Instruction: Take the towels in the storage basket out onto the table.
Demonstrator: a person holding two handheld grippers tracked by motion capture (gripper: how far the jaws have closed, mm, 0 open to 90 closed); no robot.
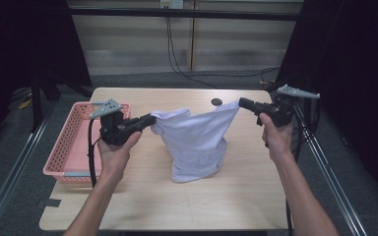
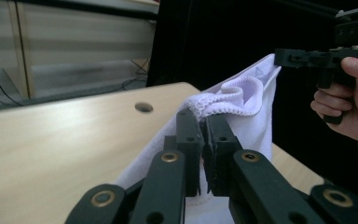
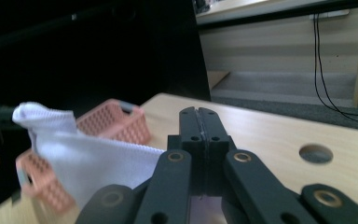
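Both hands raised, apart — left claw (image 1: pixel 150 119), right claw (image 1: pixel 242 103) clamp white cloth (image 1: pixel 197 140) corners.

White cloth (image 1: pixel 197 140): soft knit fabric with stitched hem, lifted and stretched between two top corners, one at left, one at right. Upper edge sags in shallow curve between them. Body hangs in loose folds, narrowing downward. Bottom bunched and resting on surface (image 1: pixel 236 196) near its centre, closer to far edge than near edge. Hem rolled over at left corner.
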